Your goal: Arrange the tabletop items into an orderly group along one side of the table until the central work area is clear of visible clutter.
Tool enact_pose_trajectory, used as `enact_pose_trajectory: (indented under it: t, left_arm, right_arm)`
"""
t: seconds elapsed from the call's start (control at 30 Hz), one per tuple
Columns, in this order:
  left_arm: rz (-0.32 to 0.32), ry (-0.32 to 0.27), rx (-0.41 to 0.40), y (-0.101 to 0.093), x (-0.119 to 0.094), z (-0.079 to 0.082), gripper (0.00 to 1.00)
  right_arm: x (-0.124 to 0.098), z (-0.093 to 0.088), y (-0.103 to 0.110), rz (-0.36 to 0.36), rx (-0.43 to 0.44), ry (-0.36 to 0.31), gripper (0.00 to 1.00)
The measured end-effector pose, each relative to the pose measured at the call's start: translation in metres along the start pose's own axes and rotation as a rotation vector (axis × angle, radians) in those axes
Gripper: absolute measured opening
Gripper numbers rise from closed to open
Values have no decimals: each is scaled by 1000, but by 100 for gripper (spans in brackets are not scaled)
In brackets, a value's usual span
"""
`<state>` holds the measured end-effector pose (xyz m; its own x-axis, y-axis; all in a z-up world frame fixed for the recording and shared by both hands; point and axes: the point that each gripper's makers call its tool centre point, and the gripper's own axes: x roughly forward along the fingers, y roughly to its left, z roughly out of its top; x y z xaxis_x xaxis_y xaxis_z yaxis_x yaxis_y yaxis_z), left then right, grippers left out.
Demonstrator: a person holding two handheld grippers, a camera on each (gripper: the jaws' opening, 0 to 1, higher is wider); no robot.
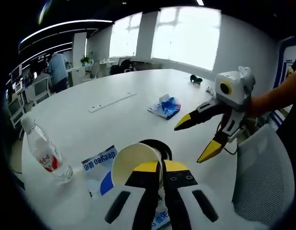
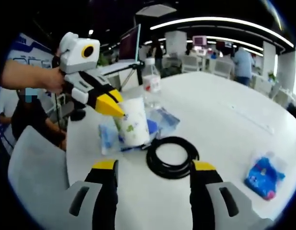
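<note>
A large round white table [image 1: 138, 86] carries all the items; a grey mesh chair back [image 1: 263, 177] stands at its edge. Near that edge a white paper cup with a printed pattern [image 2: 133, 122] stands upright on flat blue-and-white plastic packets [image 2: 109, 136]; the left gripper [image 1: 159, 170] pinches the cup's rim between narrow jaws. A clear plastic water bottle with a red label [image 1: 44, 151] stands just beside the packets; a coiled black cable [image 2: 171, 155] lies touching them. A crumpled blue-and-white wrapper [image 1: 165, 106] lies well apart, towards the middle. The right gripper [image 2: 150, 167] hangs above the cable, jaws spread wide, holding nothing.
</note>
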<state>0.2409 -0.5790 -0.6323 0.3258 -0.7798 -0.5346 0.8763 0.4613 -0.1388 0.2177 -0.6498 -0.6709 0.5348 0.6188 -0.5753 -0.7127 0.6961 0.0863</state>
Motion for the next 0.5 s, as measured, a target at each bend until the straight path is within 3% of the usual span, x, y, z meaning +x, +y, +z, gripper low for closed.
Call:
enact_pose_trajectory:
  t: [0.5]
  left_arm:
    - [35,74,166,18,-5,-7,1]
  right_arm:
    - [11,-1,3,19,-13,19,54]
